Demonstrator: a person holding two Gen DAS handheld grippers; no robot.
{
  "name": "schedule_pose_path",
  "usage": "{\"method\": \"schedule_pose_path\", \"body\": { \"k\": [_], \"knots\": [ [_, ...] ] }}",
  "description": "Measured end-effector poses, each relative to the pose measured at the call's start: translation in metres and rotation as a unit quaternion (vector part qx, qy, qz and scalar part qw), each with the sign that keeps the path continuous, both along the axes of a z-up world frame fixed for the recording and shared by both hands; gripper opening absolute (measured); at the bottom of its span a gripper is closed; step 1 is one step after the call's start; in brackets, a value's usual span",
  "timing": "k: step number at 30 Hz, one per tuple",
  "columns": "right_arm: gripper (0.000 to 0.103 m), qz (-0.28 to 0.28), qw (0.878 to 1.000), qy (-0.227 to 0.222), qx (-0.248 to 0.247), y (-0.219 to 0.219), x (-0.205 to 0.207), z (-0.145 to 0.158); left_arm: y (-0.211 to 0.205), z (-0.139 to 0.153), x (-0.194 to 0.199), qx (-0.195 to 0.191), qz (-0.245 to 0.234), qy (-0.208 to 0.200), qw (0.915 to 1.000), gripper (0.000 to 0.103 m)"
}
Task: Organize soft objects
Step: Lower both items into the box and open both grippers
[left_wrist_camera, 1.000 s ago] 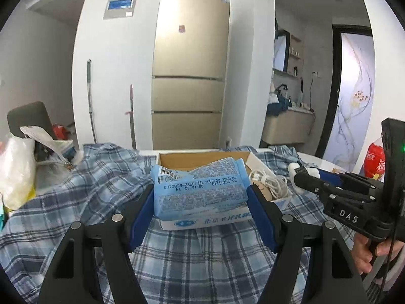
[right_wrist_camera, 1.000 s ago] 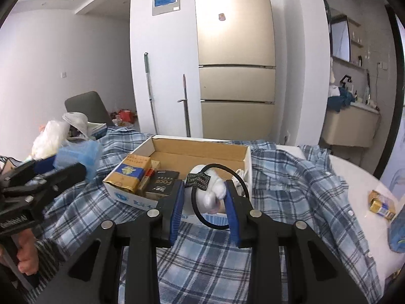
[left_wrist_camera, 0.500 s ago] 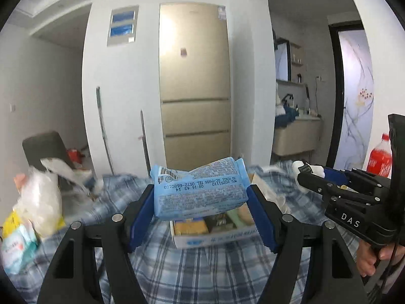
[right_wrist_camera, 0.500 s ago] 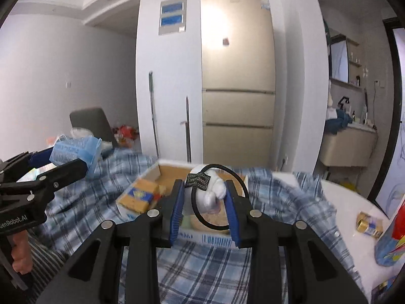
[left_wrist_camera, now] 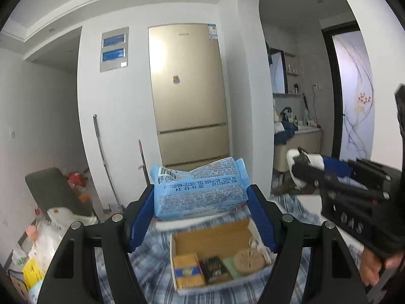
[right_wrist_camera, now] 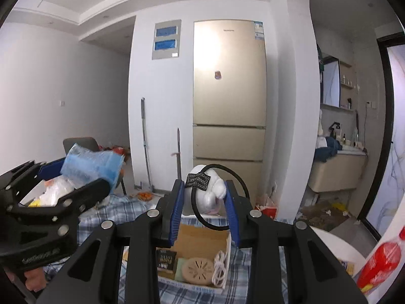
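Above the open cardboard box (left_wrist_camera: 215, 238), the left gripper (left_wrist_camera: 201, 202) pinches a blue tissue pack (left_wrist_camera: 200, 190) across its ends, while the right gripper (right_wrist_camera: 205, 202) squeezes a white plush toy (right_wrist_camera: 210, 192) with a black loop. Both look light and squashy; the pack's film seems slippery, so a mid-body hold suits best.

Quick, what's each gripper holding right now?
Left gripper: shut on the light blue plastic tissue pack.
Right gripper: shut on the white plush toy.
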State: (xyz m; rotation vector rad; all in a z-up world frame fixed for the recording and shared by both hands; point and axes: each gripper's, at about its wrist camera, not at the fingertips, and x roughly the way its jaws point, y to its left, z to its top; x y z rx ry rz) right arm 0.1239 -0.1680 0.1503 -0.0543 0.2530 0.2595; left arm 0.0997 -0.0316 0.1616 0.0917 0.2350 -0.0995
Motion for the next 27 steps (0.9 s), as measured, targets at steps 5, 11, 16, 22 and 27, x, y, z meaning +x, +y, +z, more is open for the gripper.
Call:
{"method": "schedule_pose_path", "body": {
  "k": [5, 11, 16, 22, 27],
  "knots": [
    [0.031, -0.014, 1.0, 0.019, 0.021, -0.003, 0.032, 0.009, 0.003, 0.013, 0.034, -0.016, -0.002, 0.0, 0.9999, 0.074],
    [0.031, -0.013, 0.996, 0.072, 0.045, 0.003, 0.074, -0.013, 0.009, -0.015, 0.074, -0.027, 0.009, 0.047, 0.9985, 0.074],
    [0.031, -0.022, 0.995, 0.1, 0.013, 0.013, 0.093, -0.053, 0.012, -0.052, 0.102, -0.016, 0.027, 0.105, 0.994, 0.074],
    [0.031, -0.014, 0.987, 0.162, -0.012, 0.015, 0.118, -0.105, 0.015, -0.089, 0.13, -0.01, 0.026, 0.161, 0.9865, 0.074],
    [0.031, 0.0, 0.976, 0.215, -0.024, 0.018, 0.142, -0.145, 0.019, -0.125, 0.151, -0.015, 0.017, 0.197, 0.9802, 0.074]
  ]
}}
